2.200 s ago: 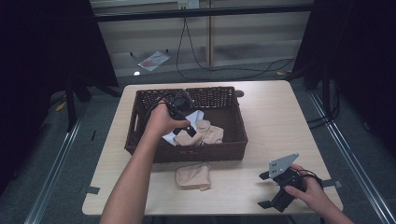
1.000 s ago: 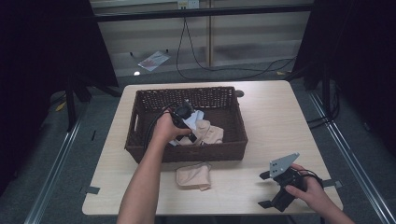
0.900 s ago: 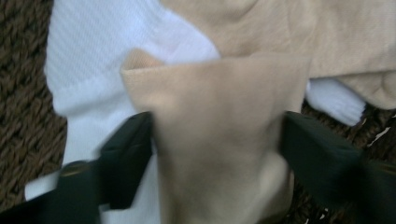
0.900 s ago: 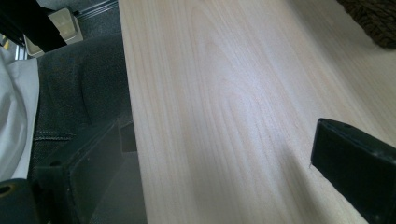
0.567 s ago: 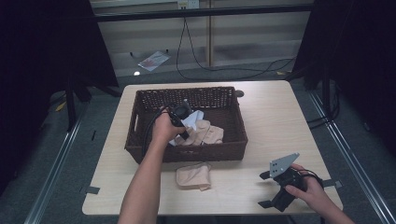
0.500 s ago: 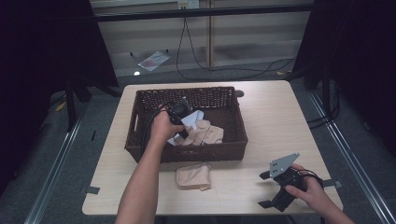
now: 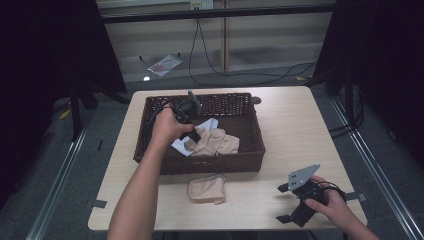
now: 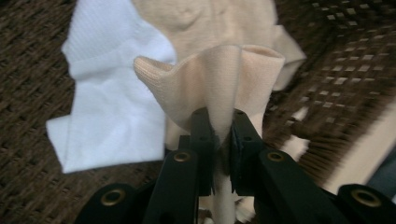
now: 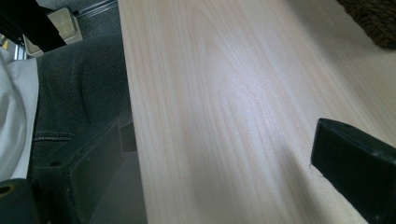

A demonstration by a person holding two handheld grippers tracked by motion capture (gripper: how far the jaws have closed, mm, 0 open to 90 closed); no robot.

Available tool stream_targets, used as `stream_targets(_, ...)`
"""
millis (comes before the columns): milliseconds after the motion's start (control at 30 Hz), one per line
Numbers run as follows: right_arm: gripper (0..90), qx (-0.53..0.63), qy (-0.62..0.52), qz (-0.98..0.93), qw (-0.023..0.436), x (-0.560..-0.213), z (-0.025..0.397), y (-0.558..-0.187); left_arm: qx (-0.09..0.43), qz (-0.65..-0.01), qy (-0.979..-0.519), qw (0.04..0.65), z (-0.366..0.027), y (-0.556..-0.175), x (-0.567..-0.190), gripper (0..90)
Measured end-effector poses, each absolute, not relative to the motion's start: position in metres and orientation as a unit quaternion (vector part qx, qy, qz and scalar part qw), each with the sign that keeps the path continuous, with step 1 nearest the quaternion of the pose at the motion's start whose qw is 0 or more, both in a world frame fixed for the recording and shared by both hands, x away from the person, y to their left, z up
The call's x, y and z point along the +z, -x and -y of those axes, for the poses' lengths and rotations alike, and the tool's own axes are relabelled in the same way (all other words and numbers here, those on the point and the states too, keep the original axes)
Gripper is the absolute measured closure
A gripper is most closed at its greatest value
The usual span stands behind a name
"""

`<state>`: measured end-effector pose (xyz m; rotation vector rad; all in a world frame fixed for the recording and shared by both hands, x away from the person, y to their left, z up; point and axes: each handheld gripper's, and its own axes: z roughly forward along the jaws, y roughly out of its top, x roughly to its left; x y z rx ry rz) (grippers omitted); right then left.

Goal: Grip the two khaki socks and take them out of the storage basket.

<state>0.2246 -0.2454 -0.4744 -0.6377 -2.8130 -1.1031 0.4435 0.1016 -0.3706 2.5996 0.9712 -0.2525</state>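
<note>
Fabric is caught between the left gripper [image 8: 223, 135] jaws: in the left gripper view they pinch a fold of a beige sock [image 8: 219, 84], whose cuff fans out above them, with a white sock [image 8: 112, 107] lying flat at the left on the woven floor of the basket [image 8: 350, 60]. In the high view the left hand [image 7: 167, 127] sits over the middle of the brown wicker basket [image 7: 252, 120], at the centre of the frame, and has drawn slightly back toward the basket's left side compared with a second ago, the beige cloth lifting with it. A second beige sock [image 7: 207, 188] lies on the table [image 7: 300, 130] just below the basket's near wall, unchanged. At the lower right the right gripper [image 7: 292, 202] rests on the tabletop in the right hand [image 7: 332, 205], where it was before; in the right gripper view its jaws stand spread wide over bare wood.
</note>
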Motion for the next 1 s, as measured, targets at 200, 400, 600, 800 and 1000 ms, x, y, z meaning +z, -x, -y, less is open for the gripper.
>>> stream_targets(200,1.8,-0.355,0.208,0.911,0.024,-0.474,0.245,-0.224,-0.099,-0.327,-0.922,0.183,-0.101,-0.437,-0.35,82.1)
stream_targets(400,1.8,-0.356,0.208,0.911,0.025,-0.473,0.246,-0.224,-0.099,-0.321,-0.924,0.181,-0.103,-0.432,-0.334,82.1)
stream_targets(600,1.8,-0.355,0.208,0.911,0.025,-0.473,0.245,-0.224,-0.106,-0.318,-0.925,0.179,-0.104,-0.426,-0.325,82.1)
stream_targets(800,1.8,-0.356,0.207,0.911,0.026,-0.474,0.245,-0.225,-0.111,-0.315,-0.925,0.179,-0.106,-0.421,-0.316,82.1)
stream_targets(1000,1.8,-0.358,0.206,0.91,0.027,-0.475,0.245,-0.225,-0.112,-0.303,-0.93,0.175,-0.105,-0.413,-0.304,82.1)
